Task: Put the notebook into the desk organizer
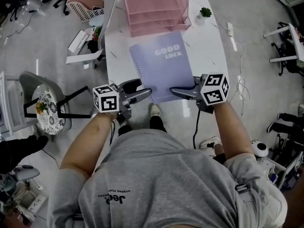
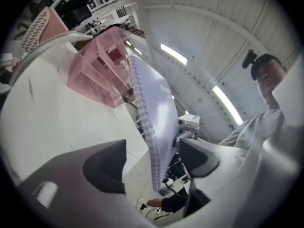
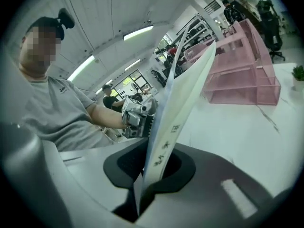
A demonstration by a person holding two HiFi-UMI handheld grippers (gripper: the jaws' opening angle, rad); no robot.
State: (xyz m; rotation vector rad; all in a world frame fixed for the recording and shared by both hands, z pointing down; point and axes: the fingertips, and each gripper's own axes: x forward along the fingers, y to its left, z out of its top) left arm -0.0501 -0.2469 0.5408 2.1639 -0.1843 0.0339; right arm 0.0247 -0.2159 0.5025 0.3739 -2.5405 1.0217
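1 white table (image 1: 209,46), smooth, faint marble veins. 1 pink desk organizer (image 1: 156,8) at its far end: see-thru plastic, boxy, stacked tiers. 1 notebook (image 1: 164,65): lilac rectangular cover, wire spiral down the left edge, "GOOD LUCK" in white. It's held over the table's near end, in front of the organizer, not in it. 2 grippers. Right gripper (image 1: 175,91) is clamped on the notebook's near right edge, pinched betw. dark pads. Left gripper (image 1: 145,88) gapes wide, spiral edge betw. its jaws, pads not pressing. 1 small green potted plant (image 1: 205,12) right of the organizer.
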